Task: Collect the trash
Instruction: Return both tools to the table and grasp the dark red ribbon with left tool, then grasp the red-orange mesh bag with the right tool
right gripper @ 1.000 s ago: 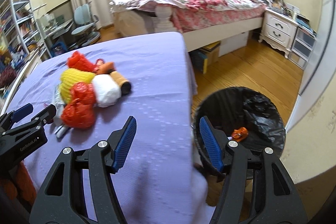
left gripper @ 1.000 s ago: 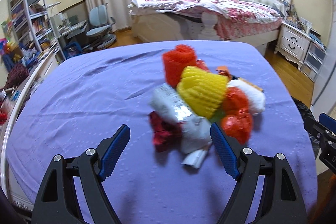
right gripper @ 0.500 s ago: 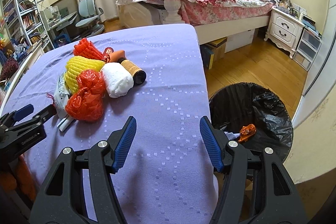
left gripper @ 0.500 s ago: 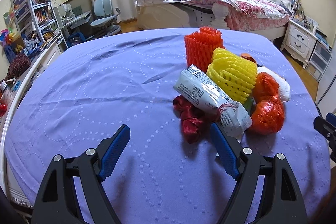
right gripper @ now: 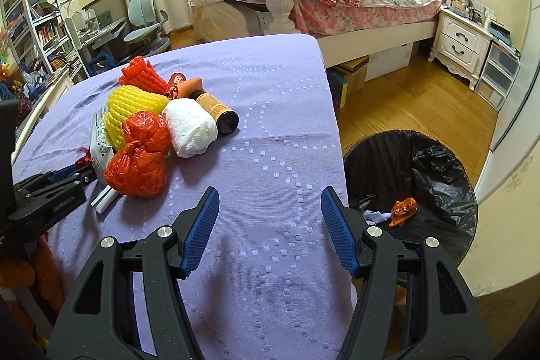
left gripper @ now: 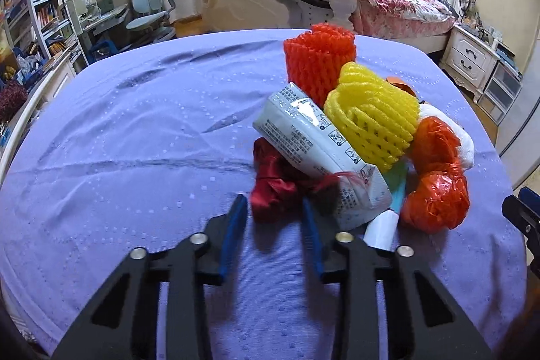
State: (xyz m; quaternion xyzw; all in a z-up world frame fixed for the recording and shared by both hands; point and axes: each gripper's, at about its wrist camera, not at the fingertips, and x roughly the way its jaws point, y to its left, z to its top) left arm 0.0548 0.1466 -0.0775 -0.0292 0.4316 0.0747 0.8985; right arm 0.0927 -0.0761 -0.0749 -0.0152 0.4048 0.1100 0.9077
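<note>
A trash pile lies on the purple-clothed table (left gripper: 135,140): an orange foam net (left gripper: 319,63), a yellow foam net (left gripper: 371,120), a white printed packet (left gripper: 310,137), an orange plastic bag (left gripper: 435,191), a white paper wad (right gripper: 190,127) and a brown bottle (right gripper: 216,110). A crumpled dark red wrapper (left gripper: 273,188) sticks out at the pile's near side. My left gripper (left gripper: 274,208) has its jaws closing on that wrapper, whose near end sits between the blue pads. My right gripper (right gripper: 268,208) hangs open over the table's right part, nothing between its fingers.
A black-lined bin (right gripper: 422,140) stands on the wood floor just past the table's right edge, with an orange scrap (right gripper: 403,210) inside. A bed, a nightstand, a desk chair and shelves fill the room behind.
My left gripper moved forward and down to the pile, and its jaws went from wide apart to narrow around the dark red wrapper. The right gripper stayed put, still open.
</note>
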